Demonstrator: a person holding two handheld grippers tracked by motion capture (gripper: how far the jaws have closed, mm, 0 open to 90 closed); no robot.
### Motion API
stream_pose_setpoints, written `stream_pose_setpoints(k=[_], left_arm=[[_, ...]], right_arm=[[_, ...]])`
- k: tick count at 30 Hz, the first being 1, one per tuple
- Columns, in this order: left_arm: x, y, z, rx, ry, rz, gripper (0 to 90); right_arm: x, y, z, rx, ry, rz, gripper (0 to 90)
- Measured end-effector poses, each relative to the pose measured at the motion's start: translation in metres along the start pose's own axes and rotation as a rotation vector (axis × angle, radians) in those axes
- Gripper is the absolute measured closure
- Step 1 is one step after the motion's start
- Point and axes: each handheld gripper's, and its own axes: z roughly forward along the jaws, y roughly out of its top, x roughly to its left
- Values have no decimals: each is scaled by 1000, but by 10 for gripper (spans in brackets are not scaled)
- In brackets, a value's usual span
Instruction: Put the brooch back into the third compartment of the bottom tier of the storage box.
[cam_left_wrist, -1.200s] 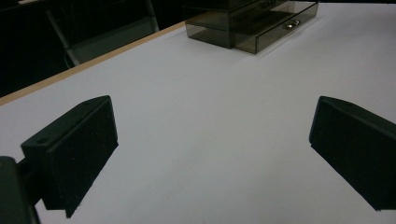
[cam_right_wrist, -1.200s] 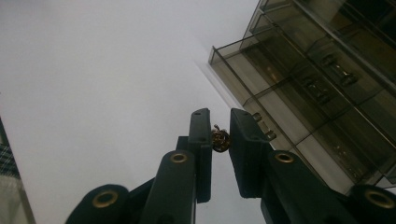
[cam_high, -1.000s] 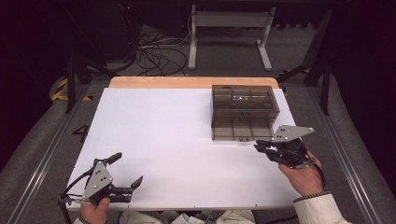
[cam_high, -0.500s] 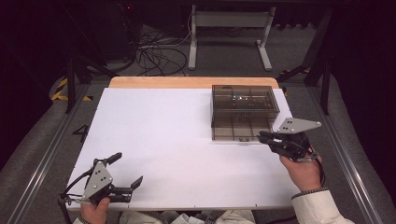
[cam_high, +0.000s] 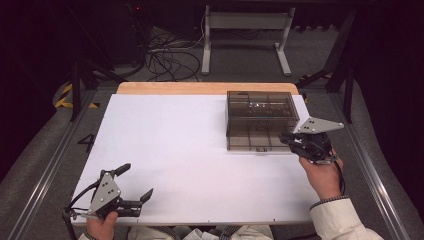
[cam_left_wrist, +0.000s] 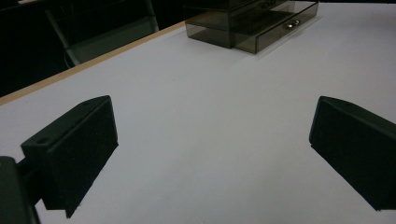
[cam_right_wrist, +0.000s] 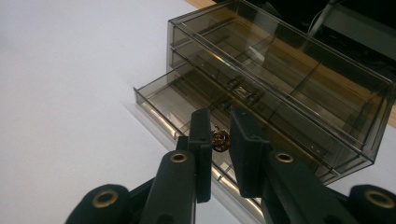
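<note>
1. Right gripper (cam_right_wrist: 215, 140), seen from its own camera: jaws drawn close with a narrow gap left, a small round metallic knob (cam_right_wrist: 220, 140) sitting between the tips; whether the pads actually press on it cannot be told.
2. Same gripper in the high view (cam_high: 289, 140): held in the person's right hand (cam_high: 322, 175), grey three-cornered plate on top, tips at the front right corner of the drawer box (cam_high: 260, 120).
3. Left gripper (cam_high: 135, 182): jaws spread wide, nothing between them, resting low at the near left corner of the table (cam_high: 190, 150). From its own camera (cam_left_wrist: 210, 154): bare white surface between the two black jaws, drawer box (cam_left_wrist: 252, 21) far off at the top.
4. Look of the drawer box: smoky, see-through brown plastic, rectangular, stacked drawers with dividers inside showing through the walls.
5. Bottom drawer (cam_right_wrist: 187, 100): pulled partway out toward the right gripper, floor and inner partitions showing, bright strip along its front edge.
6. Writing: no readable label or brand on box or grippers.
7. Placement: drawer box on the far right part of the white table, just ahead of the right gripper, well apart from the left one.
</note>
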Motion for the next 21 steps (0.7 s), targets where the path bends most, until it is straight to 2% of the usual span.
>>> stream_pose_setpoints(k=[5,12,21], left_arm=[[0,0,0,0,0,0,18],[0,0,1,0,0,-6,18],[0,0,1,1,-2,-4,18]], right_arm=[[-7,0,5,8,-16,32,797],[-14,0,15,40,-45,50,797],[-26,-2,30,72,-13,109,796]])
